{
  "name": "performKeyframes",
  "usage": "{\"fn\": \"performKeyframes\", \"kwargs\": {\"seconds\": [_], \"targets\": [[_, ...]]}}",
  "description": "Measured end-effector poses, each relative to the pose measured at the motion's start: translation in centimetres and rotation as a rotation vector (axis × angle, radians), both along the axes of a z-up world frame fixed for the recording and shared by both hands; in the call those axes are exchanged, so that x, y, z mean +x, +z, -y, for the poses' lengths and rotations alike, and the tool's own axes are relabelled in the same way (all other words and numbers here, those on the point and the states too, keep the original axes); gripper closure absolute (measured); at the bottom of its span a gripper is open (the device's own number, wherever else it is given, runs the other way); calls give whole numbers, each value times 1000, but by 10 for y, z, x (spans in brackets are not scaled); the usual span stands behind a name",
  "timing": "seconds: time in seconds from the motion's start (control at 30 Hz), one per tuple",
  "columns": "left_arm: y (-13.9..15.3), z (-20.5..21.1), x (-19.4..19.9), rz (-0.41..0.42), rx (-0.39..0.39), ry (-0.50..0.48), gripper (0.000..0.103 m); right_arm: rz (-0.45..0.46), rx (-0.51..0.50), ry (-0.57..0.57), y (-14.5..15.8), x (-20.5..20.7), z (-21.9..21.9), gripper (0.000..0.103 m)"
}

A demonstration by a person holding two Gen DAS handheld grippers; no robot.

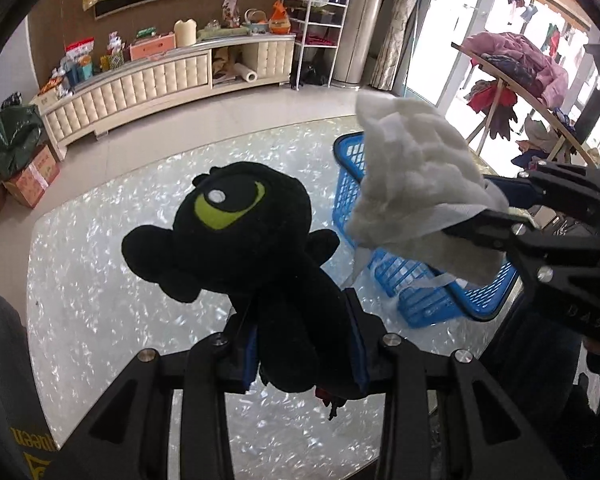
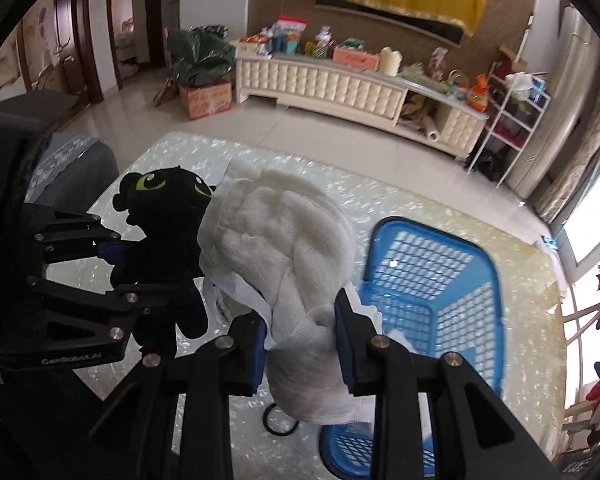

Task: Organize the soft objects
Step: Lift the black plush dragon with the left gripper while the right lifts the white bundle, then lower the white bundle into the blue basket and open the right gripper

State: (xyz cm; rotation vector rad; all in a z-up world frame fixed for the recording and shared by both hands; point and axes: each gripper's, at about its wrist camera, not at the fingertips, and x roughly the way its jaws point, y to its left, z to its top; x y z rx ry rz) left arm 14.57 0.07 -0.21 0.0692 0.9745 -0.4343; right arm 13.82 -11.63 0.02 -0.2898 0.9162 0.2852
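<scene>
Pearly worktop (image 1: 100, 272) is seen beneath both loads: a black dragon plush (image 1: 236, 240) is clamped by the left gripper (image 1: 304, 344), a white gauze cloth (image 2: 284, 248) by the right gripper (image 2: 300, 344). At 3 o'clock a blue basket (image 2: 432, 272) waits; trailing gauze could probably snag its rim.

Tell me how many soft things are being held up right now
2. The black plush dragon is clamped in the left tool; the white gauze bundle is clamped in the right tool, beside the blue basket.

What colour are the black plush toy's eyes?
Yellow-green, on the black plush toy; clearest in the left wrist view.
</scene>
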Motion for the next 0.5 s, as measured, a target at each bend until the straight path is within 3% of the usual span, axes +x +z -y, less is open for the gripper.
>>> {"fn": "performKeyframes", "kwargs": {"seconds": [0.5], "targets": [[-9,34,10,36,57,-46,69,-14,30,-192,-2,15,78,75]]}}
